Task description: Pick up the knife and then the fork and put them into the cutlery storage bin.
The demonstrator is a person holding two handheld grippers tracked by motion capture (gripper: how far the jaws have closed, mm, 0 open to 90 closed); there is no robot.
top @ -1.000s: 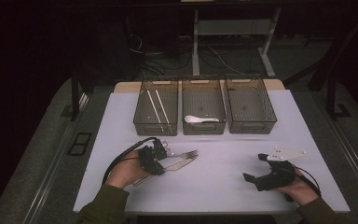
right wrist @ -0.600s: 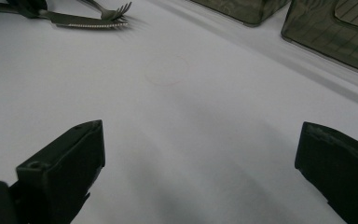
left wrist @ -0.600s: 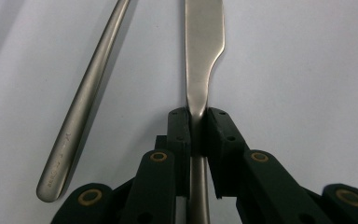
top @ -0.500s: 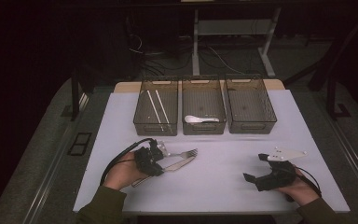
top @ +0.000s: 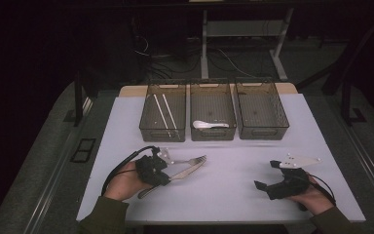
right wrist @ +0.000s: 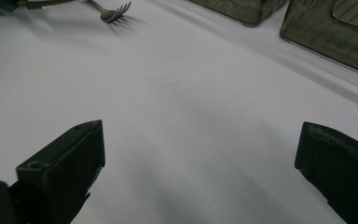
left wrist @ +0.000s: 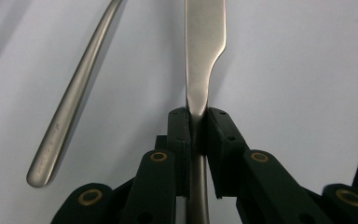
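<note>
A steel table knife [left wrist: 203, 46] lies low over the white table with my left gripper [left wrist: 197, 116] shut on it where the blade meets the handle. In the high view that gripper [top: 155, 168] is at the front left, the knife [top: 185, 171] pointing right and slightly away. A steel fork [top: 195, 159] lies just beyond the knife, its handle [left wrist: 70, 107] to the left of my jaws. My right gripper [top: 267, 174] rests at the front right, open, with bare table between its jaws [right wrist: 196, 158]. From there the fork's tines [right wrist: 114, 14] show far off.
Three dark mesh bins stand in a row at the back. The left bin [top: 148, 127] holds two pale chopsticks [top: 164, 113], the middle bin [top: 213, 135] a white spoon [top: 207, 125], and the right bin [top: 282, 124] looks empty. The white table [top: 229, 190] ends just in front of both hands.
</note>
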